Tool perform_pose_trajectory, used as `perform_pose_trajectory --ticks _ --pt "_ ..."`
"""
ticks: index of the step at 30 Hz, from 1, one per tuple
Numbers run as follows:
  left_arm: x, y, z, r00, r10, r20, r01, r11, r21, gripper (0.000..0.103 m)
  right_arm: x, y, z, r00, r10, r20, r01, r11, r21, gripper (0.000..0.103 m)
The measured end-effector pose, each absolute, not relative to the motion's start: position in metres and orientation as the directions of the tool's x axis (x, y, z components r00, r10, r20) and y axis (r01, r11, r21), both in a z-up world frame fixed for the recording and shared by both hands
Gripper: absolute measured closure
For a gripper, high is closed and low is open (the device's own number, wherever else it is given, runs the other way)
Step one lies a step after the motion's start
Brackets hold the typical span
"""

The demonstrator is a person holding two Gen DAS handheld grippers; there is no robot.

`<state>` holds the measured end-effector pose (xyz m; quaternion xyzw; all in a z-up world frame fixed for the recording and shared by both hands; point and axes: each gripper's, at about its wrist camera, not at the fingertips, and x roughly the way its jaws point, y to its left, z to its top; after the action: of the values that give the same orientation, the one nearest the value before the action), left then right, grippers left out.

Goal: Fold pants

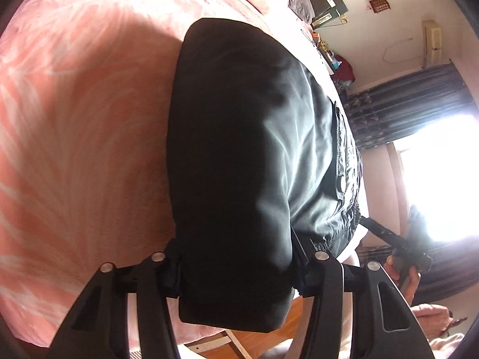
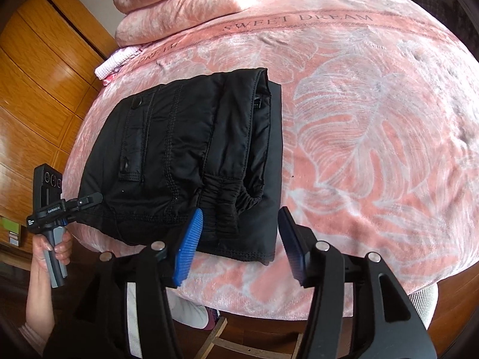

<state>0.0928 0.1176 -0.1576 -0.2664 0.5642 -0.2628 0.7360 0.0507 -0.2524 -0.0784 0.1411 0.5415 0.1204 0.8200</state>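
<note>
Black pants (image 2: 191,155) lie folded into a compact stack on the pink bed (image 2: 374,137), waistband elastic and a snap pocket facing up. My left gripper (image 1: 236,272) holds the folded edge of the pants (image 1: 239,164) between its fingers, and the cloth fills that view; it also shows in the right wrist view (image 2: 86,202) at the stack's left edge. My right gripper (image 2: 239,248) is open, its blue pads (image 2: 188,248) just off the stack's near edge, touching nothing. It shows in the left wrist view (image 1: 389,239) beyond the pants.
Pink folded bedding (image 2: 179,9) sits at the head of the bed. A wooden cabinet (image 2: 39,83) stands to the left. A bright window with dark curtains (image 1: 404,98) is in the left wrist view. Wooden floor (image 2: 254,338) lies below the bed's edge.
</note>
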Motion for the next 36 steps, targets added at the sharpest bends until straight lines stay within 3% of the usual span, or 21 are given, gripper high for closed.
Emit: perform_pose_trajectory --ticks 1,2,9,19,24,26,29,31,36 --pt "0.092 0.116 -0.156 0.221 -0.683 -0.696 0.090 0.725 -0.683 0.048 0.053 -0.256 -0.079 0.385 0.378 -0.842 -0.035 0.918 0.396 0.036" --pt "0.093 0.114 -0.155 0.214 -0.683 -0.699 0.091 0.726 -0.682 0.047 0.056 -0.259 -0.081 0.382 0.407 -0.829 -0.030 0.903 0.429 0.035" --pt "0.121 0.121 -0.160 0.154 -0.701 -0.696 0.087 0.712 -0.697 0.040 0.078 -0.267 -0.123 0.280 0.519 -0.808 0.018 0.838 0.545 0.031" --pt "0.149 0.091 -0.174 0.077 -0.700 -0.710 0.080 0.715 -0.695 0.017 0.080 -0.285 -0.149 0.258 0.692 -0.674 0.035 0.691 0.722 0.025" --pt "0.150 0.074 -0.177 0.054 -0.694 -0.718 0.059 0.720 -0.691 0.013 0.086 -0.291 -0.168 0.227 0.754 -0.616 0.066 0.619 0.783 0.019" --pt "0.150 0.073 -0.177 0.052 -0.698 -0.714 0.047 0.716 -0.697 0.013 0.088 -0.287 -0.169 0.225 0.765 -0.604 0.051 0.609 0.791 0.022" --pt "0.142 0.073 -0.173 0.071 -0.692 -0.719 0.027 0.721 -0.692 0.020 0.089 -0.281 -0.166 0.225 0.748 -0.624 0.030 0.635 0.772 0.036" --pt "0.137 0.076 -0.168 0.096 -0.686 -0.721 0.036 0.726 -0.686 0.031 0.085 -0.279 -0.158 0.237 0.746 -0.622 -0.002 0.640 0.768 0.052" --pt "0.131 0.071 -0.151 0.161 -0.669 -0.725 0.054 0.740 -0.671 0.052 0.079 -0.271 -0.131 0.271 0.720 -0.639 -0.068 0.676 0.734 0.065"
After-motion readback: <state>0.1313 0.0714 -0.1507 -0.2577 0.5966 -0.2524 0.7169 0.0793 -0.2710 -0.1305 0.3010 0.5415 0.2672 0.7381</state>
